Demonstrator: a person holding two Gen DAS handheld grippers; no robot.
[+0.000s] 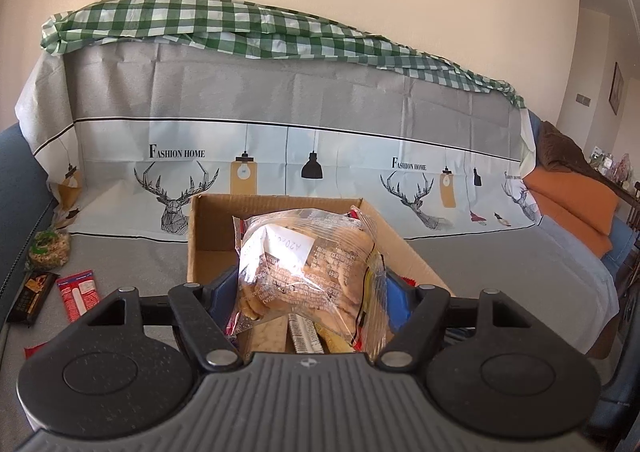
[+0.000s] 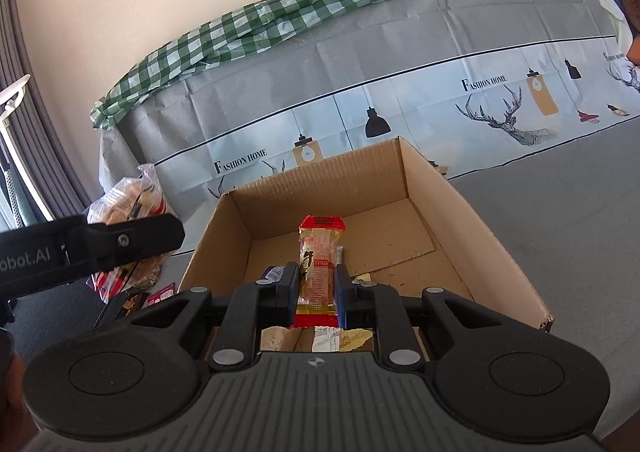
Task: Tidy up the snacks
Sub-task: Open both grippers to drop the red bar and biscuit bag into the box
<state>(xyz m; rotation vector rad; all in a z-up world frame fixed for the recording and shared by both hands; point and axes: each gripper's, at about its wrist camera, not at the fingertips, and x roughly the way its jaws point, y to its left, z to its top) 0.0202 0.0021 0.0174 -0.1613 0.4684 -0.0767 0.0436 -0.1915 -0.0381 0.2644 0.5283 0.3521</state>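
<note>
- The left gripper point(image 1: 310, 288) is clamping a clear bag of biscuits point(image 1: 308, 268), holding it up near the left side of the cardboard box point(image 1: 208, 236).
- The right gripper point(image 2: 316, 288) is squeezing a red-ended snack packet point(image 2: 318, 264) upright, hovering over the near part of the box floor.
- Several wrappers are already lying in the near end of the box; a red packet point(image 1: 78, 294), a dark bar point(image 1: 32, 294) and a grain bag point(image 1: 50, 250) are waiting on the grey cover to the left.
- The step in hand looks like loading both items; next, each probably needs lowering into bare floor space before its jaws part.
</note>
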